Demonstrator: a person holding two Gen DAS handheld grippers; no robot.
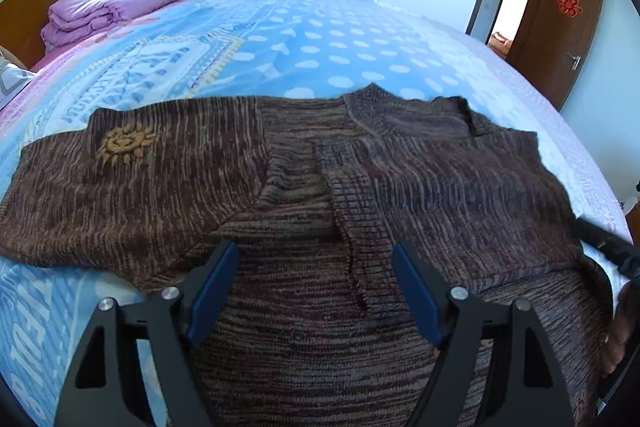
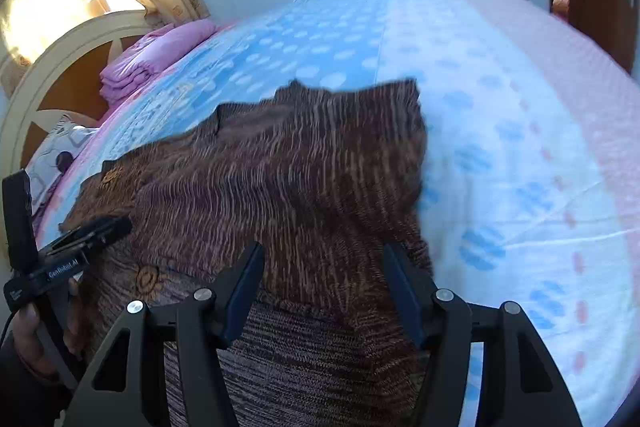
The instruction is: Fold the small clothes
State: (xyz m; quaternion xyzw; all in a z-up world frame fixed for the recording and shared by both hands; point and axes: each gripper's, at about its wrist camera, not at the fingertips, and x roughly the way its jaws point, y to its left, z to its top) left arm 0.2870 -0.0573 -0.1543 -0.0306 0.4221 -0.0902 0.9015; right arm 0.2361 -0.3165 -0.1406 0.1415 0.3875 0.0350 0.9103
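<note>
Between the spread blue pads of my left tool (image 1: 314, 291) and right tool (image 2: 324, 291), nothing's gripped; both hang released over the brown knit sweater (image 1: 280, 167) lying flat on the bed (image 1: 320, 39). Probably best to pinch each near hem corner fully before folding away.

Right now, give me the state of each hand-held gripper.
Left hand-held gripper: open over the brown knit cardigan, holding nothing.
Right hand-held gripper: open over the cardigan, holding nothing.

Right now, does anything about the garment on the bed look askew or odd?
Nothing is damaged. The brown knitted sweater lies half-folded on the bedspread, one flap overlapping the middle unevenly, collar edge rumpled.
</note>
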